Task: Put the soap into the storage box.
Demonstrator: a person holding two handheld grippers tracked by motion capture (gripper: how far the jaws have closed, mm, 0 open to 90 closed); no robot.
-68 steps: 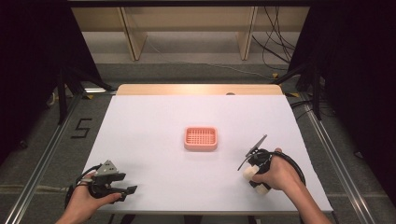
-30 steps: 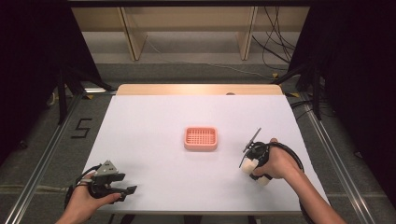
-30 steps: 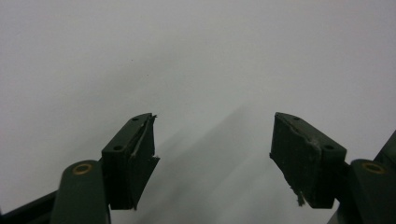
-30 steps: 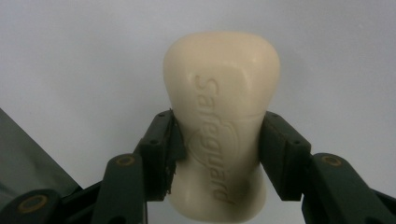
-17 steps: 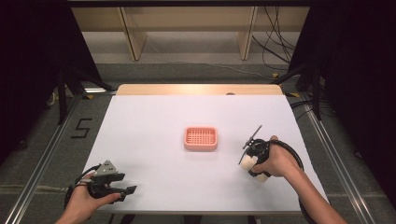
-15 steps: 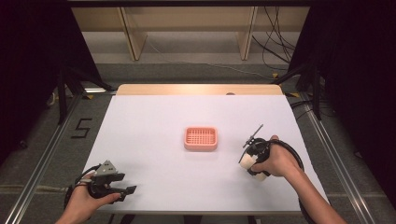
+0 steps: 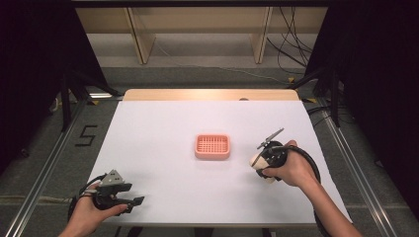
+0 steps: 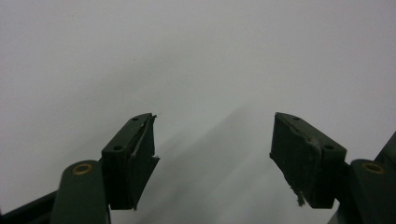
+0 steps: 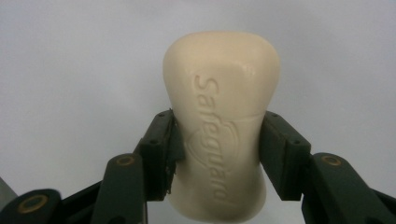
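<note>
Right gripper (image 9: 217,154) jaws were clamped on a cream soap bar (image 9: 222,116), pads pressing its two narrow flanks near the waist, so the bar's long axis ran straight out along the jaws, embossed lettering facing the camera that rides on the gripper. Roughly half of the bar stood proud beyond the jaw tips; its near end sat back between the arms. In the high view the same soap bar (image 7: 258,160) showed as a pale lump at the front of the right gripper (image 7: 264,159), carried clear above the white counter (image 7: 163,133), with the right hand (image 7: 291,170) wrapped round the gripper body. Out from there, the pink slotted soap dish (image 7: 212,146) lay near the counter's middle, just beside the held bar and toward the person's left of it, its long side running across the counter. Judged: the bar's projecting end pointed roughly toward the dish, so the coming move looked like a short carry leftward, then a lowering with the bar turned to lie along the dish's length. Left gripper (image 8: 212,144) jaws stood wide apart with nothing between them, bare counter beneath. That left gripper (image 7: 116,192) rested at the near left edge, well apart from the dish; the right hand was plainly the nearer.
</note>
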